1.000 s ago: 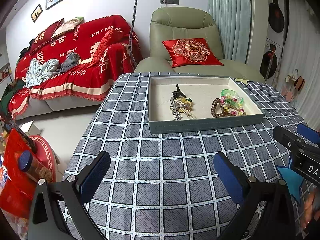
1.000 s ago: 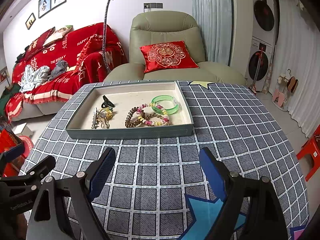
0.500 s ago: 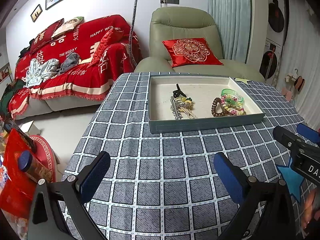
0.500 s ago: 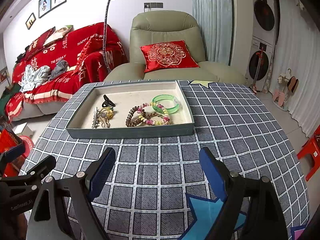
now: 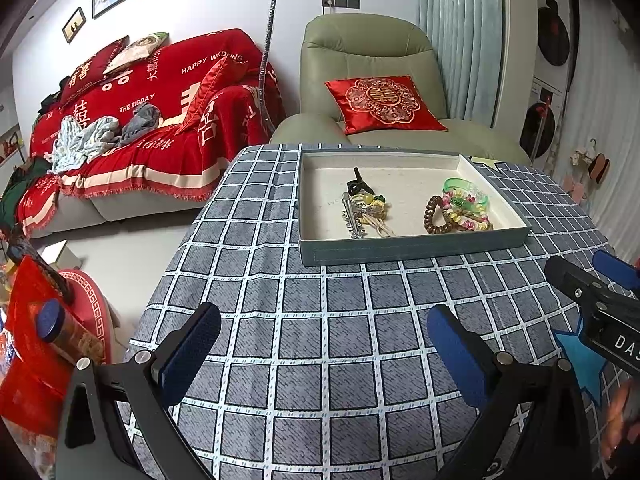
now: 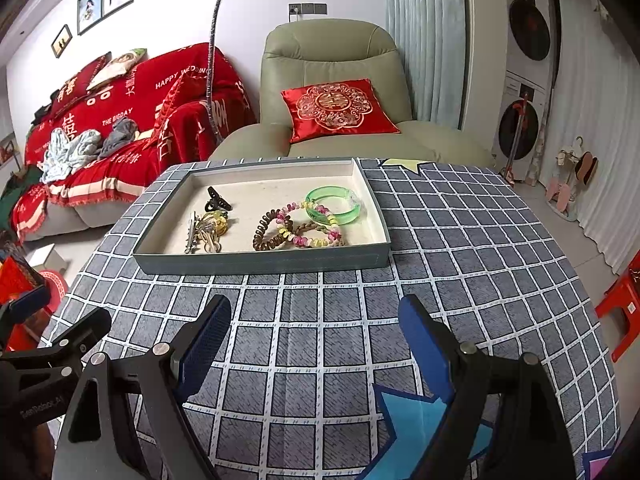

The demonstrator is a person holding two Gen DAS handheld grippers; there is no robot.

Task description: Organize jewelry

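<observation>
A shallow grey tray (image 5: 412, 246) (image 6: 260, 261) with a cream lining sits on the checked tablecloth. In it lie a black hair claw (image 5: 357, 186) (image 6: 217, 199), a heap of metal and yellow hair clips (image 5: 364, 214) (image 6: 206, 230), a brown coil tie (image 5: 434, 216) (image 6: 266, 234), beaded bracelets (image 5: 466, 216) (image 6: 308, 228) and a green bangle (image 5: 466, 192) (image 6: 334, 202). My left gripper (image 5: 324, 346) hovers open over the cloth in front of the tray, nothing between its blue pads. My right gripper (image 6: 316, 334) is likewise open and empty, short of the tray.
The table (image 6: 460, 248) carries a grey checked cloth with blue star patches (image 6: 420, 420). Beyond it stand a green armchair (image 6: 340, 80) with a red cushion and a sofa (image 5: 132, 120) under a red throw. A red stool (image 6: 620, 304) stands at the right.
</observation>
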